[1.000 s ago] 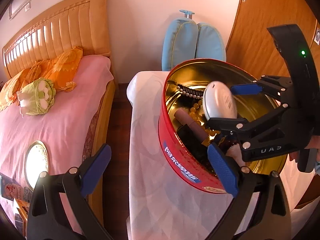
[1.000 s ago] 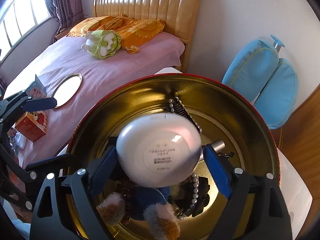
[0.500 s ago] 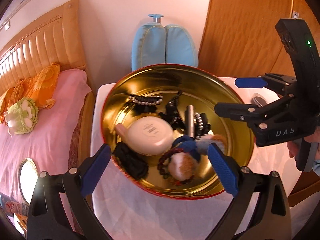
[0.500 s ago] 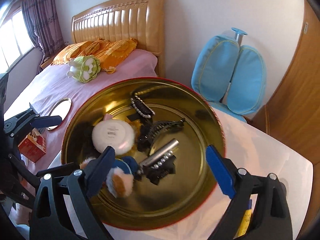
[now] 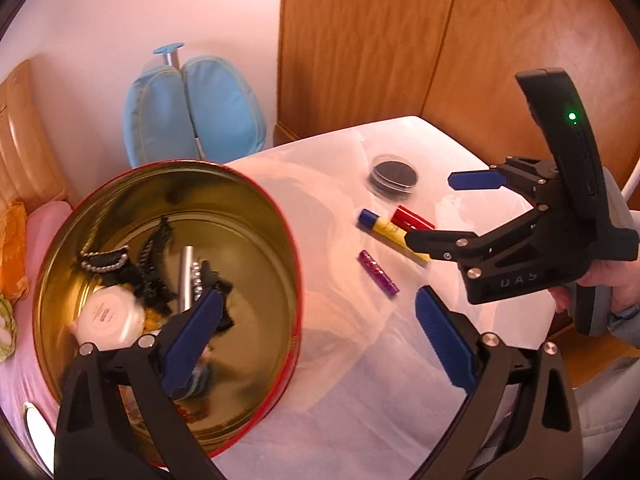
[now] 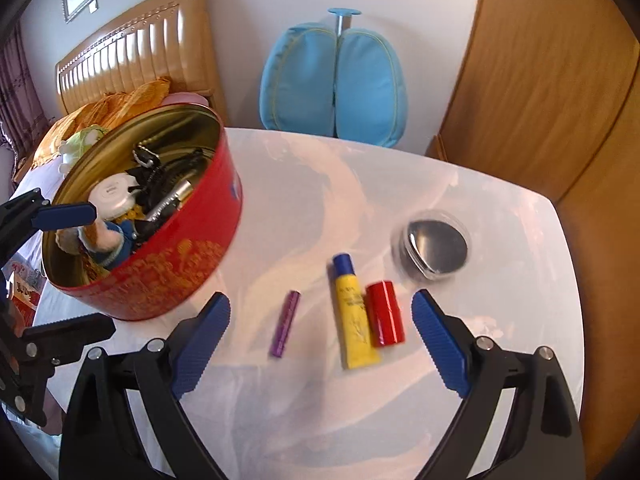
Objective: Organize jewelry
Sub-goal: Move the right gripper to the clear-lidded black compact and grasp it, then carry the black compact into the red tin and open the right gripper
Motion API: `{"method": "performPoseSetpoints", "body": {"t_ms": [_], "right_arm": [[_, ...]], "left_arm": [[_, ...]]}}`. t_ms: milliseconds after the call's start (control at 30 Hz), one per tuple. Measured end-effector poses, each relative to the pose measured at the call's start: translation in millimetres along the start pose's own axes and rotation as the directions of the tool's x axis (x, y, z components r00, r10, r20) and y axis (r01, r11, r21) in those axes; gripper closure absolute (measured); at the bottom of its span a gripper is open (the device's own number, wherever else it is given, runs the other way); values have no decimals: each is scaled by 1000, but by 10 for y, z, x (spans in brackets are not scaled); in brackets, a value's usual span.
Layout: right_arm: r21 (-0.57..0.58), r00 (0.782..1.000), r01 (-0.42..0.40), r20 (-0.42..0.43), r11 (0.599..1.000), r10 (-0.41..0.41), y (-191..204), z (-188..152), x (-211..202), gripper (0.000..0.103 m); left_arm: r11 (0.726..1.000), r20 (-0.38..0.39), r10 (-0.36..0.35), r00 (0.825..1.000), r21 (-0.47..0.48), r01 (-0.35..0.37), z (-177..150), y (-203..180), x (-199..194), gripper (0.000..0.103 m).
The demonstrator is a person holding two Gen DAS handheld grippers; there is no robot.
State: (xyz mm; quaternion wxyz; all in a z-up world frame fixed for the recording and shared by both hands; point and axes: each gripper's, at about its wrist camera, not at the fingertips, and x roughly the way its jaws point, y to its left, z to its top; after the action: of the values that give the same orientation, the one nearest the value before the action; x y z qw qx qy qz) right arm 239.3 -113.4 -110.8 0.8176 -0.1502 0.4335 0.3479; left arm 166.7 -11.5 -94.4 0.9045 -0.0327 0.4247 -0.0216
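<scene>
Right wrist view: my right claw (image 6: 320, 334) hangs spread and empty above the slim purple tube (image 6: 285, 323), likely next for the round red tin (image 6: 172, 276).

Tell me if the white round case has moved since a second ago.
Yes. The white round case was between the right gripper's fingers above the red tin; now it lies inside the tin.

Tin (image 5: 256, 200) contents blurred, perhaps partly behind tongs.
</scene>
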Motion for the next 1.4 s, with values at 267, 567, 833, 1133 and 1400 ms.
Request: {"method": "performPoseSetpoints", "body": {"t_ms": [267,567,833,1133,1400], "right_arm": [[77,998,54,-45,996,-51,-397,-242,50,10],[101,997,71,-46,992,-67,-665,-160,253,10],[133,995,93,-46,987,-87,-1001,176,649,10],[126,993,83,-93,989,-72,-1111,375,1144,11],[111,995,78,-78,991,-69,-1100,329,1055,27]], "left_arm": [[994,-36,-73,997,79,75,79,-430,174,9],[988,-60,-101,993,113,107,264,-513,496,9],[985,-79,-107,991,128,117,540,-462,881,9],[979,-99,-99,990,169,114,758,-460,1150,9],[981,-98,-99,990,159,114,763,-425,1161,9]]}}
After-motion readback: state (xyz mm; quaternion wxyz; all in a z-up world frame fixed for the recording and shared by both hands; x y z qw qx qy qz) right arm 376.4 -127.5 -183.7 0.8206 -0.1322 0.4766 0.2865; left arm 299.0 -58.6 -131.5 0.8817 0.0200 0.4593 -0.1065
